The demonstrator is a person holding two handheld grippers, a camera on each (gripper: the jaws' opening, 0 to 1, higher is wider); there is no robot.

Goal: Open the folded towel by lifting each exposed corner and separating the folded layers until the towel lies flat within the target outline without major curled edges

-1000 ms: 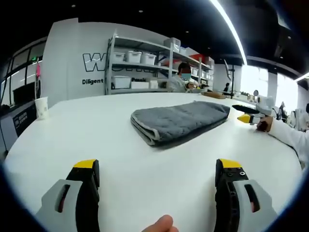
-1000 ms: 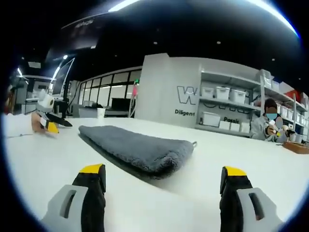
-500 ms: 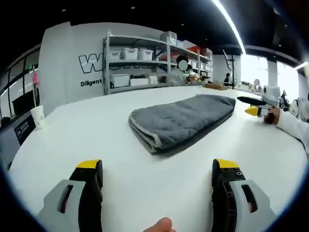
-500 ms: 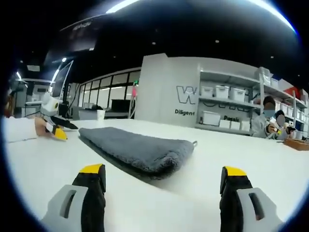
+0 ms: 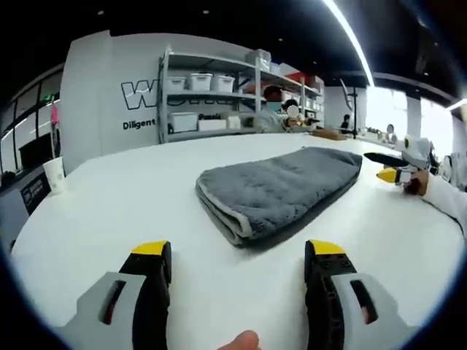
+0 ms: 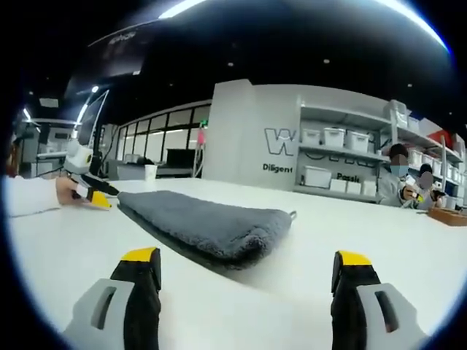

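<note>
Lying folded on the white table (image 5: 109, 182), the grey towel (image 5: 281, 182) sits at 12 o'clock from the left gripper (image 5: 237, 255); both it and the right gripper (image 6: 244, 262) stand spread, empty.

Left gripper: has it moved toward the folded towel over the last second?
Yes. In the left gripper view the left gripper has come closer to the grey towel: the towel's near corner now sits lower, nearer the fingers, and the fingers have narrowed slightly.
</note>
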